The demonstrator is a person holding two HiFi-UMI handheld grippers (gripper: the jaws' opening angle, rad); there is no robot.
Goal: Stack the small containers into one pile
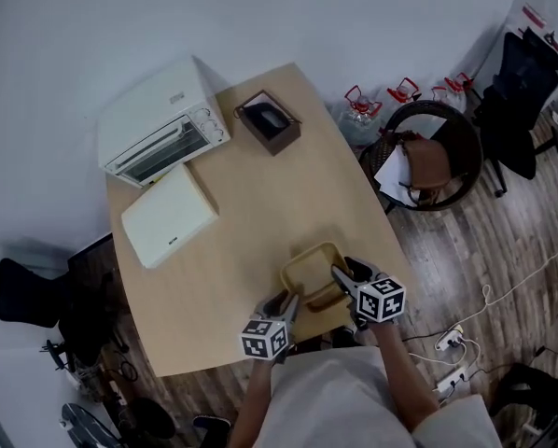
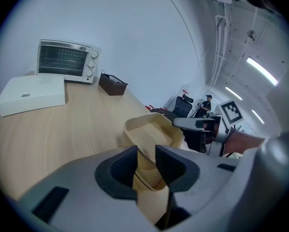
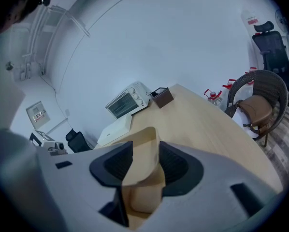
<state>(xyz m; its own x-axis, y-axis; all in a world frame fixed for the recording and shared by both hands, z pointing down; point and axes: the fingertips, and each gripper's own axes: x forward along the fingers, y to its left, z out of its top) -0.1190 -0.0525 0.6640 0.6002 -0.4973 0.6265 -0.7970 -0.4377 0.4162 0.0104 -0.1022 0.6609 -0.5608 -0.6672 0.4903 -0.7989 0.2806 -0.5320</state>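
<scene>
Head view: the beige containers point(image 1: 313, 267) sit at the near edge of the table point(image 1: 251, 194), just in front of the person and between the two grippers. The left gripper point(image 1: 286, 302) is at their near side and the right gripper point(image 1: 340, 276) at their right side. Neither hand has any reach left to make. I cannot tell which way the long axis runs. The marker cubes point(image 1: 382, 299) bear only square patterns. The small marks on the toaster point(image 1: 162, 124) and the white box point(image 1: 170, 215) are too small to read.

Left gripper view: the jaws stand a little apart, astride the near rim of the containers point(image 2: 151, 132). The pads do not seem to press on it yet. Doubled rim lines suggest that some are already nested.

Right gripper view: the jaws are clamped on a beige container wall point(image 3: 139, 178), which tilts up between the pads. No writing shows.
</scene>
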